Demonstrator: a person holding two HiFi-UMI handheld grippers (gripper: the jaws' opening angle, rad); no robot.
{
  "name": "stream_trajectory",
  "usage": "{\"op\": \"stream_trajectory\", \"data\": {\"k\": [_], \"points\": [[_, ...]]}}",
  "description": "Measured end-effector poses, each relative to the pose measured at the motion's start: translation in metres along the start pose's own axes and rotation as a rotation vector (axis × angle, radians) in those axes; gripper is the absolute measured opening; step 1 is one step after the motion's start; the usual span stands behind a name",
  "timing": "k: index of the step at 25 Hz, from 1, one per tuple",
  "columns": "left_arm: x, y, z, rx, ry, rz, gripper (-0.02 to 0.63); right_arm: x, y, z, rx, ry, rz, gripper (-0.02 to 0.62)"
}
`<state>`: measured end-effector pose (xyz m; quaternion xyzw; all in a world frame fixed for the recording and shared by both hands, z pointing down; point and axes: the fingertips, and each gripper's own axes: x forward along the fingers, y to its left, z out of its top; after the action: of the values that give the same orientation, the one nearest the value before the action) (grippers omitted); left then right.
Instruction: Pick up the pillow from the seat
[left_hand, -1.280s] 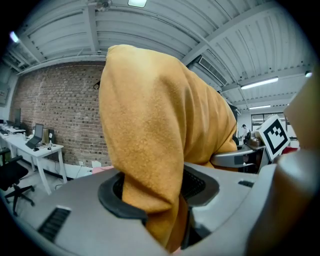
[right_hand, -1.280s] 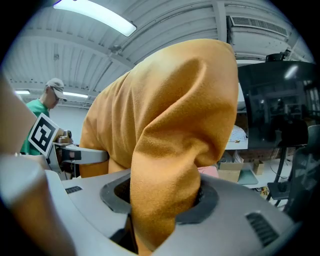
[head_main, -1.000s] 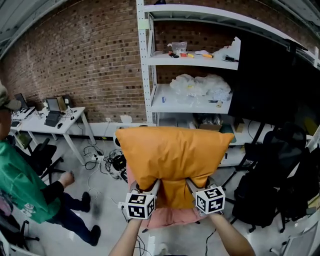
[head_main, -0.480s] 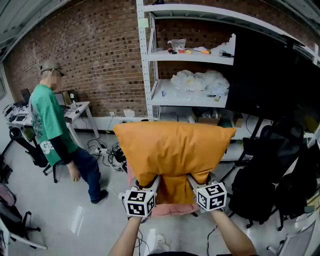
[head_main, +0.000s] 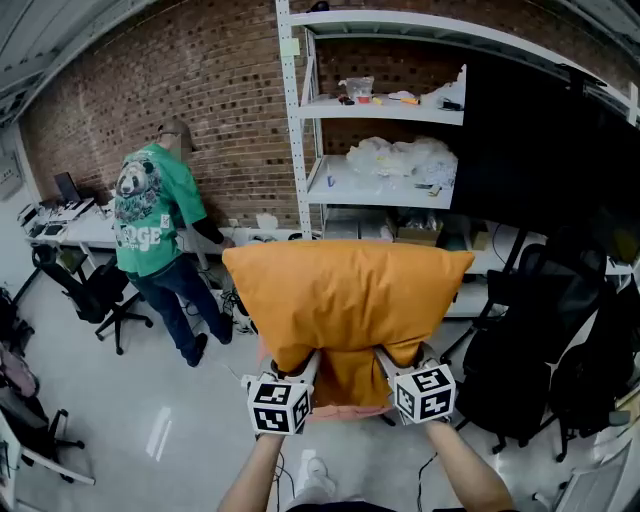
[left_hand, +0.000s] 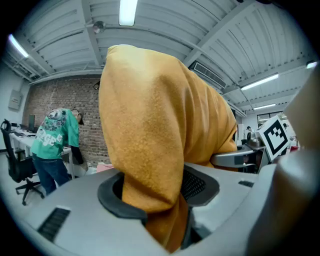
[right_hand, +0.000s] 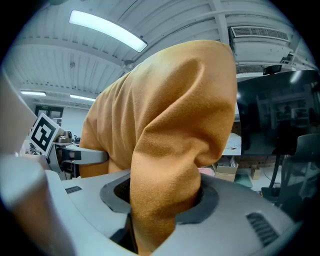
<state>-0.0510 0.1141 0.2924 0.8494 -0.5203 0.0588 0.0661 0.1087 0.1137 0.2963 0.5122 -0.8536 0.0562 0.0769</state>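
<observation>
Mustard-orange fleece is bunched tight between the jaws of the left gripper, which is clenched on the lower left edge of the pillow. The right gripper pinches a matching fold at the lower right. Each pair of pads bites a gathered wad of fabric, not the full thickness. That is probably why the grips sit low and apart, since two holds keep the soft, floppy body from sagging or swinging to one side.

In the head view both forearms reach forward side by side from the bottom edge, wrists about level. The marker cubes face the camera and the jaws point ahead, a little downward. The pillow rises broad and upright above them, hiding most of the pink seat just below. It looks lifted clear of the seat, though contact at the hidden lower edge cannot be ruled out.

Beyond stand a white shelf rack against a brick wall, black backpacks to the right, and a person in a green shirt well apart on the left.
</observation>
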Motion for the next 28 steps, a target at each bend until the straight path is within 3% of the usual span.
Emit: {"op": "stream_trajectory", "data": {"k": [28], "points": [[-0.03, -0.003, 0.007, 0.006, -0.004, -0.01, 0.206, -0.02, 0.022, 0.006, -0.004, -0.003, -0.009, 0.199]]}}
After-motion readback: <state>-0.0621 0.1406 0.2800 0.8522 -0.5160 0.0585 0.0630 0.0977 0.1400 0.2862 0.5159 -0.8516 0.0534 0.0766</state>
